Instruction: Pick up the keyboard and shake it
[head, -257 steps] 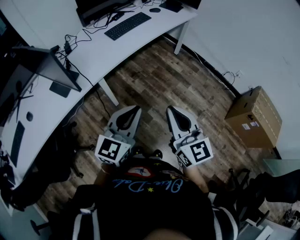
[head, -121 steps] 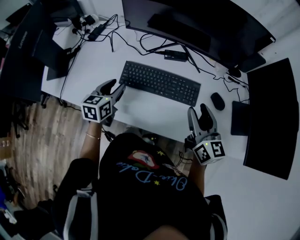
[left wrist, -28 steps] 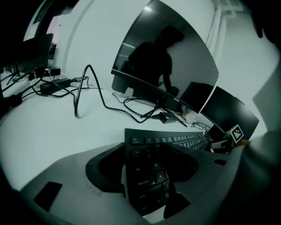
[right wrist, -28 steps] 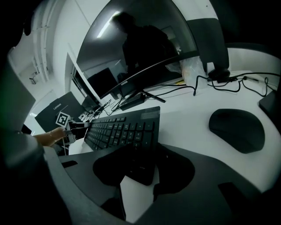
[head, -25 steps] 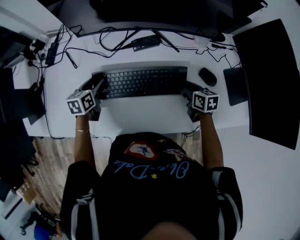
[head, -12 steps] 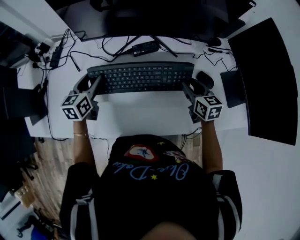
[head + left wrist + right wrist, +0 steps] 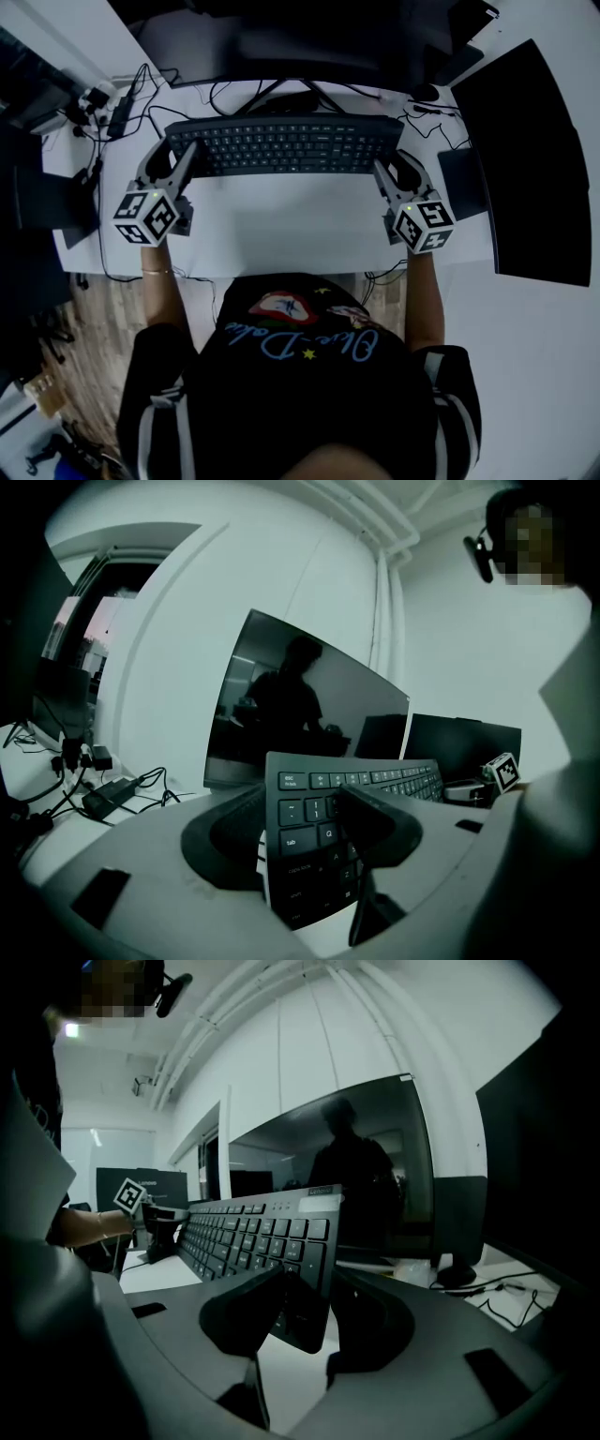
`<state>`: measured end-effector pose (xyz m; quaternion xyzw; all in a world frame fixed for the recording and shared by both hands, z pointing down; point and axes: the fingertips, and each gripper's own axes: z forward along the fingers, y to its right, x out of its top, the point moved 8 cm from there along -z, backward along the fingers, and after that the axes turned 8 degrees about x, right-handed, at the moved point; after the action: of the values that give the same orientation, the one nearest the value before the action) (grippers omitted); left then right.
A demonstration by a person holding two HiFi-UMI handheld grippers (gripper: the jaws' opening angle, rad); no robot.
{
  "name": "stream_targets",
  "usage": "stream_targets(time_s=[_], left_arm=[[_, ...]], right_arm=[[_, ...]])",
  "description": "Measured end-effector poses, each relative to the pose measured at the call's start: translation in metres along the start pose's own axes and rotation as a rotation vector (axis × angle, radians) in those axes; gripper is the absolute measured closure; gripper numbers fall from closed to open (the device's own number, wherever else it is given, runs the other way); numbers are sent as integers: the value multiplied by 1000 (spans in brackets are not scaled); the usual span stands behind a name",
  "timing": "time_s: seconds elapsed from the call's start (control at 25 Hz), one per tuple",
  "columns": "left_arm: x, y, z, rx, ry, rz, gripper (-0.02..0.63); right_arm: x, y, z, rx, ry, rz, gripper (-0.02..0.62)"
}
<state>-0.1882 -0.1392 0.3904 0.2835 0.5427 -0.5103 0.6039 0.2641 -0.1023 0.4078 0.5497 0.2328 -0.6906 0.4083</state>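
My left gripper and right gripper each clamp a short end of the keyboard between their fingers; it seems light, stiff, slippery plastic.

White desk above wood-plank floor, with a tangle of cables at far left, a wide curved monitor and second dark screen, white walls, ceiling pipes.

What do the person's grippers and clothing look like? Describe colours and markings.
The left gripper and right gripper have pale grey shells, black curved jaws and white cubes with black square markers. The shirt is black, short-sleeved, with white-striped sleeves.
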Motion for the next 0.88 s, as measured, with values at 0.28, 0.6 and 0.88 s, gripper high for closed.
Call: stream_targets(time_s=[0.28, 0.6, 0.88], left_arm=[[25, 5, -14, -6, 97, 11, 380], [52, 13, -27, -27, 212, 72, 380], [63, 26, -39, -42, 286, 97, 380]], right_arm=[[38, -10, -12, -17, 67, -142, 448], [67, -18, -26, -31, 179, -252, 448], [77, -21, -45, -52, 249, -319, 454]])
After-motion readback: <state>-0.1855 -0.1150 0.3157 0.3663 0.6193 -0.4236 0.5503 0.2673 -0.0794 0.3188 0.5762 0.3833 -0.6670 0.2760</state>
